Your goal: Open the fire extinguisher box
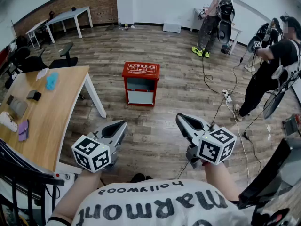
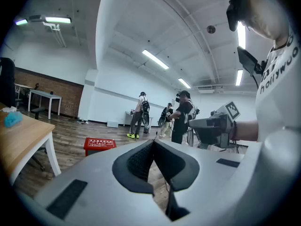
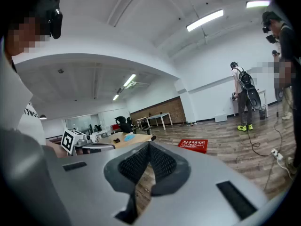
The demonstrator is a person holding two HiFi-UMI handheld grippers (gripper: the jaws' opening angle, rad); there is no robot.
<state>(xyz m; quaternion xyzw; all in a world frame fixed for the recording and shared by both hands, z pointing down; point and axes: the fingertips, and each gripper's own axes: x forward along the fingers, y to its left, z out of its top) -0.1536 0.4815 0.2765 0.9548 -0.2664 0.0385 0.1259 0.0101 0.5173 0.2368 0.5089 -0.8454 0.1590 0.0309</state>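
The red fire extinguisher box [image 1: 140,84] stands on the wooden floor some way ahead of me, its front panel pale grey and closed. It shows small in the left gripper view [image 2: 99,144] and in the right gripper view [image 3: 193,145]. My left gripper [image 1: 123,124] and right gripper [image 1: 179,118] are held side by side in front of my chest, well short of the box and pointing toward it. Both are shut with nothing between the jaws; the dark fingertips [image 2: 153,142] meet, as do those of the right [image 3: 149,145].
A wooden table [image 1: 47,107] with small items stands at my left, its white leg [image 1: 95,98] near the box. Cables and a power strip [image 1: 227,95] lie on the floor to the right. Two people [image 1: 277,65] stand at the back right, and office chairs [image 1: 63,58] at the back left.
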